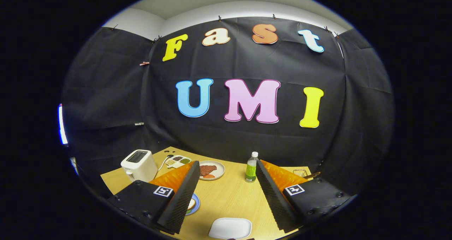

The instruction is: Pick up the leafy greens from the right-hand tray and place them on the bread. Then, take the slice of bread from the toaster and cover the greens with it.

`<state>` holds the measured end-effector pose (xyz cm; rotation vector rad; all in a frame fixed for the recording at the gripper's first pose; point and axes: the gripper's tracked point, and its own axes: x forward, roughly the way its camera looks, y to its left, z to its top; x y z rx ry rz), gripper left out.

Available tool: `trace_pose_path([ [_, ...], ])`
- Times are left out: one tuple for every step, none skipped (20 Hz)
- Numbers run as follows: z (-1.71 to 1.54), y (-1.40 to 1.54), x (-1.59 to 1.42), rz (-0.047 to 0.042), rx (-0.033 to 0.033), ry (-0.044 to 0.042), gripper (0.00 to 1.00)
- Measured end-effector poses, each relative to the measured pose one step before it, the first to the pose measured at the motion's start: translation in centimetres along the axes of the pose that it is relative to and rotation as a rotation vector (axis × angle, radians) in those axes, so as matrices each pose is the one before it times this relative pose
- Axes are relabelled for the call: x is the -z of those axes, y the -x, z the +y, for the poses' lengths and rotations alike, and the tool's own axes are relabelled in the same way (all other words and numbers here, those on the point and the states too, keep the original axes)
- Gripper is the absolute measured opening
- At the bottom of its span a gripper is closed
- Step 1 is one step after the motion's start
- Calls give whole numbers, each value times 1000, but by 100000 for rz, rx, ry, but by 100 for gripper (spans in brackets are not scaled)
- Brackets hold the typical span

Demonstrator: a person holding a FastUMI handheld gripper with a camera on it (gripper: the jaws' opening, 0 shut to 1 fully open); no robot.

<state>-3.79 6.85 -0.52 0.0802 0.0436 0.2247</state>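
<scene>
Gripper [227,162] held high over the table [231,199], fingers spread wide with nothing between them. Toaster [138,165] well off beyond the left finger, slot dark, slice inside not made out. Blue plate [196,204] half hidden behind the left finger, something pale on it, probably the bread. Corner of a tray [299,172] peeking past the right finger; greens themselves too hidden to tell. White dish [230,228] lying close in between the fingers, bottle [251,169] and plate of meat [212,170] just past the tips. Probably light, limp and easily torn, those leaves: best pinched low at the bunched middle, gently. Toast likely stiff but crumbly, best taken by its top edge
</scene>
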Motion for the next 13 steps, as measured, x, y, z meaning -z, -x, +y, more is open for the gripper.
trace_pose_path([
  [-127, 195, -13, -132, -100, -3, 98],
  [-152, 76, -128, -412, 61, 50, 98],
  [-225, -95, -82, -94, 379, 73, 98],
  [-59, -49, -177, -402, -71, -126, 98],
  [8, -96, 1, 139, 14, -184, 98],
  [59, -95, 58, 129, -302, -185, 98],
  [171, -99, 18, 6, -252, -187, 98],
  [168, 23, 52, 294, -380, -98, 98],
  [110, -30, 66, 41, -85, -92, 98],
  [95, 14, 2, -91, 382, -40, 98],
  [160, 78, -10, -173, -155, -199, 98],
  [84, 117, 120, 195, 78, -213, 98],
  [23, 63, 51, 123, 191, -37, 98],
])
